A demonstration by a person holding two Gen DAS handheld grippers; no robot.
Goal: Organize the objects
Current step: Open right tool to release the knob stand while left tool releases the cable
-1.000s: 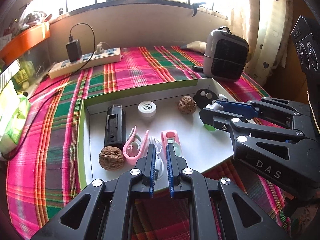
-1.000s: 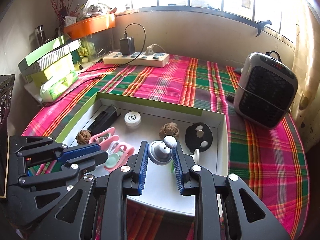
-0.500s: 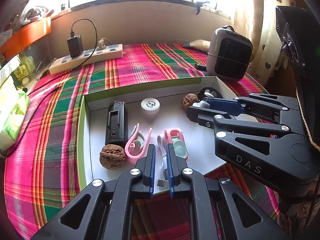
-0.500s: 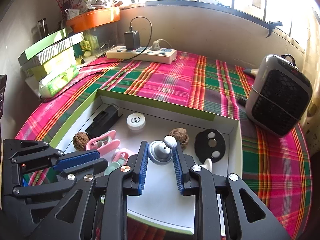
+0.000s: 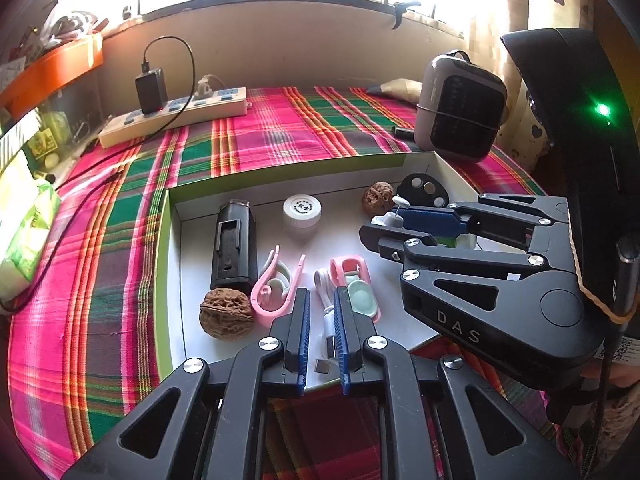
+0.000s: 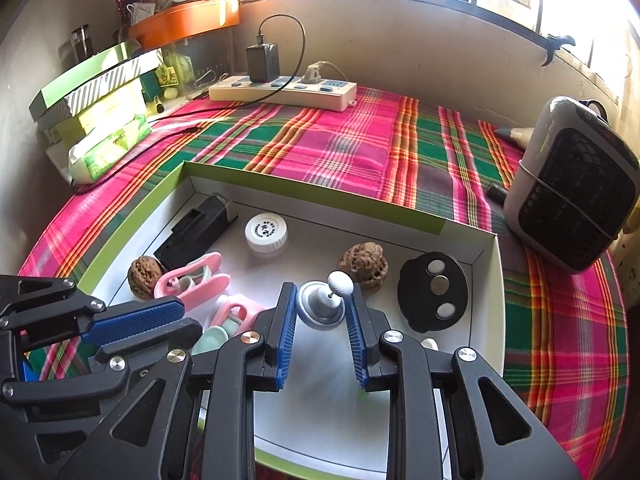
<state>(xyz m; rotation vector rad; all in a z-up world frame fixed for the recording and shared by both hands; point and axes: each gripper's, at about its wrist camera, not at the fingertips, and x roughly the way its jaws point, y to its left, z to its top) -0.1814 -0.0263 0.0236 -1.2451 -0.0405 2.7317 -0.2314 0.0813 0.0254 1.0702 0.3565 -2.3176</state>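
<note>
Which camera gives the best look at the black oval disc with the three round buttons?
The right wrist view: the black oval disc lies fully exposed on the tray floor, all three round insets visible. In the left wrist view the black oval disc sits far back, small, its near edge cut off by the right gripper.

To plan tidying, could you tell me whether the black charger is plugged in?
Plugged in: the black charger sits upright in the power strip.

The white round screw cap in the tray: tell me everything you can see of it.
The white round screw cap looks like plastic, with a ribbed rim and a black printed circular mark on its flat top. It lies flat, top up, on the white floor of the green-edged tray, near the back wall, beside the black rectangular device, touching nothing else.
</note>
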